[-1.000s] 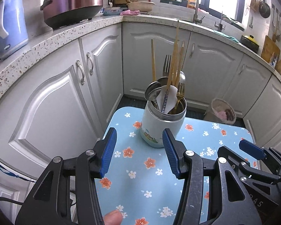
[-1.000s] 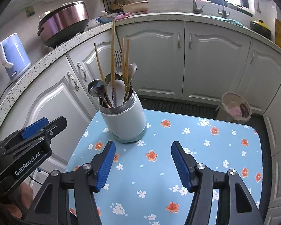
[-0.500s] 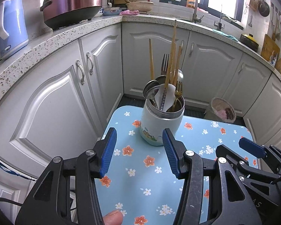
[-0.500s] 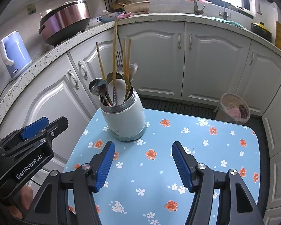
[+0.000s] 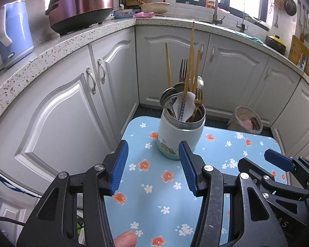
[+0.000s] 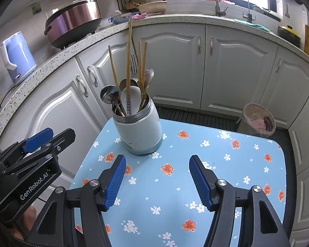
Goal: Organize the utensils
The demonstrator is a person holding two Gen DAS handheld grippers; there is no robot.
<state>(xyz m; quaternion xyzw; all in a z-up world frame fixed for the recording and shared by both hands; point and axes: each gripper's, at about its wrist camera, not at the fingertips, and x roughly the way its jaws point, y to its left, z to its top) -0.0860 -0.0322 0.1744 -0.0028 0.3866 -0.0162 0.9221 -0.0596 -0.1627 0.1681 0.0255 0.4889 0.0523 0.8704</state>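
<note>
Both of my grippers have drifted back a touch from the jar over the last second; it sits a little smaller and higher in each wrist view, and nothing on the table has shifted. That jar [image 5: 180,132], a pale metal-rimmed container with a small picture near its base, stands upright on the far left part of the blue flowered table [image 5: 226,160], close to the edge nearest the white cabinets [image 5: 72,107].

It is packed: wooden chopsticks [image 5: 190,61] rise highest, a fork [image 5: 183,70] stands tines up behind them, metal spoons [image 5: 167,98] lean toward the left rim, and a white spoon [image 5: 187,107] fills the middle. Everything is handle down, which I read as the sorted state, so the job looks close to finished. I see no loose utensil on the cloth in either view.

My left gripper [image 5: 153,165] hangs short of the jar with its blue pads spread wide and nothing between them; the right pad overlaps the jar's base in the picture, though I judge it apart. My right gripper [image 6: 157,182] hovers over bare cloth nearer the table's middle, likewise released and empty. I keep both low and level so either could steady the jar if those tall chopsticks start to tip it.
</note>
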